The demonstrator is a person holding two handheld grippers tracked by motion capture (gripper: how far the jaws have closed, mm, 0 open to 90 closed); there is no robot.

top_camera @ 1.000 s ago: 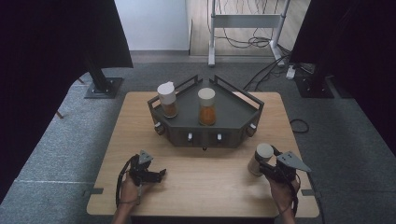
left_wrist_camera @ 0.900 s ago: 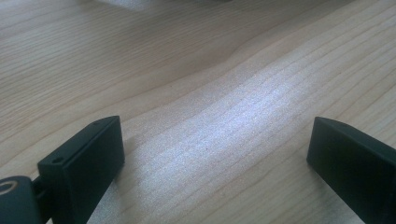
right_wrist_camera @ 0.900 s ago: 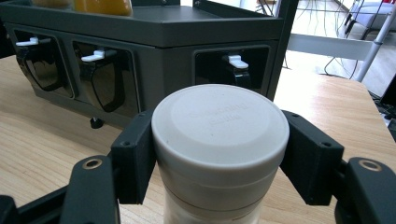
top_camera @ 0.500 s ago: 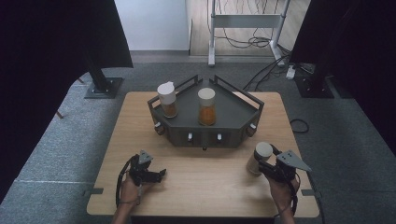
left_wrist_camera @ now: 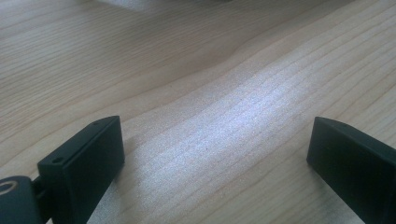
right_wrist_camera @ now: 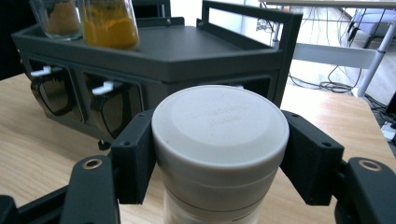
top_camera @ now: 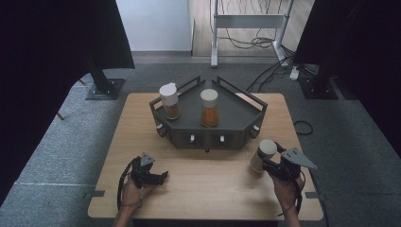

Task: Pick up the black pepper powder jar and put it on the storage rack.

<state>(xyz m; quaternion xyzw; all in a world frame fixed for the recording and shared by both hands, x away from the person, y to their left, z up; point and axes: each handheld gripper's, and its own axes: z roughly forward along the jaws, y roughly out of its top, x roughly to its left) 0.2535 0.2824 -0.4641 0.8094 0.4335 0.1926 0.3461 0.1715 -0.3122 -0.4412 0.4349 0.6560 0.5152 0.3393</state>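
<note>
Right gripper view: white-lidded jar (right_wrist_camera: 219,154) clamped between right gripper (right_wrist_camera: 219,158) jaws.

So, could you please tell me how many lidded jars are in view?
3. Two stand on the dark rack: a left jar and a middle jar. The third jar is gripped by the right tool above the table, right of the rack.

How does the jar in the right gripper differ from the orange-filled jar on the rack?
The held jar sits on the table clamped in the right gripper; the orange-filled jar stands free on the dark rack. The held jar's contents look pale, the other's orange. Both have pale round lids.
</note>
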